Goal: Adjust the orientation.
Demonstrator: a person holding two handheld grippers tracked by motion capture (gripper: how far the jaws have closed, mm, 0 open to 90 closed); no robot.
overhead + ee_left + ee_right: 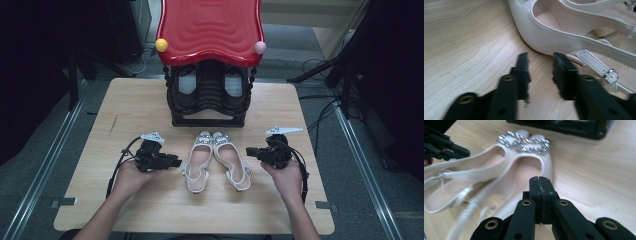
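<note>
Cream slingback shoes — two, side by side; left tool released, right tool clenched empty.

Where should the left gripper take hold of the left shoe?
Probably the outer side wall of the left shoe, coming level from its left, where the left gripper already points. The wall is a thin upright rim above an open inside, so one jaw can go inside and one outside. The jaws stand partly open, nothing between them.
</note>
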